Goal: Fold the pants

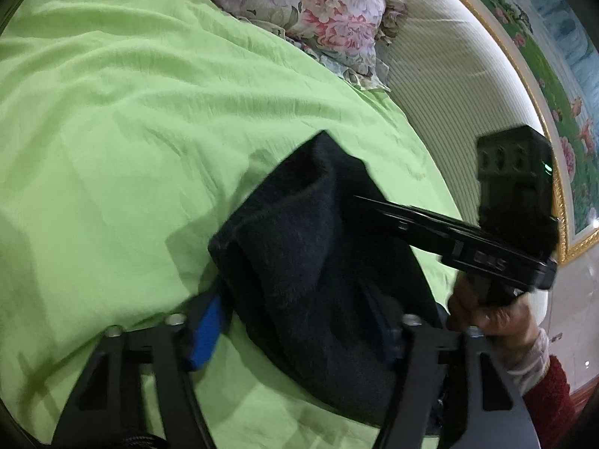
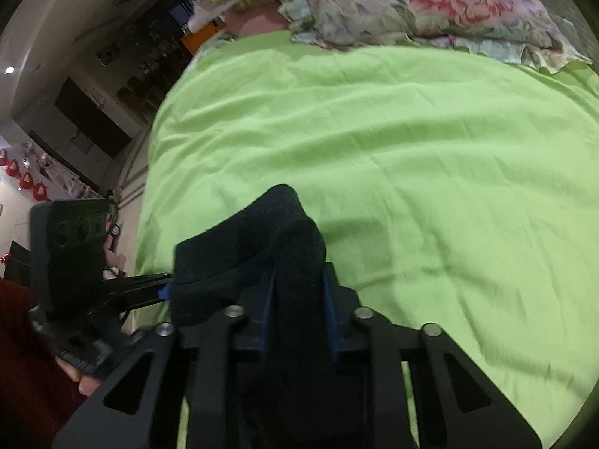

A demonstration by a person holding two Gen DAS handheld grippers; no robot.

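Note:
The dark pants (image 1: 299, 254) are a bunched, folded bundle held just above the green sheet (image 1: 131, 131). In the left wrist view my left gripper (image 1: 299, 333) has the bundle between its blue pads (image 1: 206, 329), which press on the cloth; the right pad is mostly covered by fabric. My right gripper (image 1: 359, 202) comes in from the right, its fingers buried in the bundle's upper fold. In the right wrist view the right gripper (image 2: 299, 299) is shut on a ridge of the pants (image 2: 262, 247), and the left gripper (image 2: 164, 292) grips the bundle's left edge.
The green sheet (image 2: 411, 149) stretches wide beyond the pants. A floral quilt (image 1: 299, 11) lies at the far end against a white ribbed headboard (image 1: 449, 75). A hand with a red sleeve (image 1: 494, 321) holds the right gripper. The bed edge and room floor (image 2: 131, 172) are at the left.

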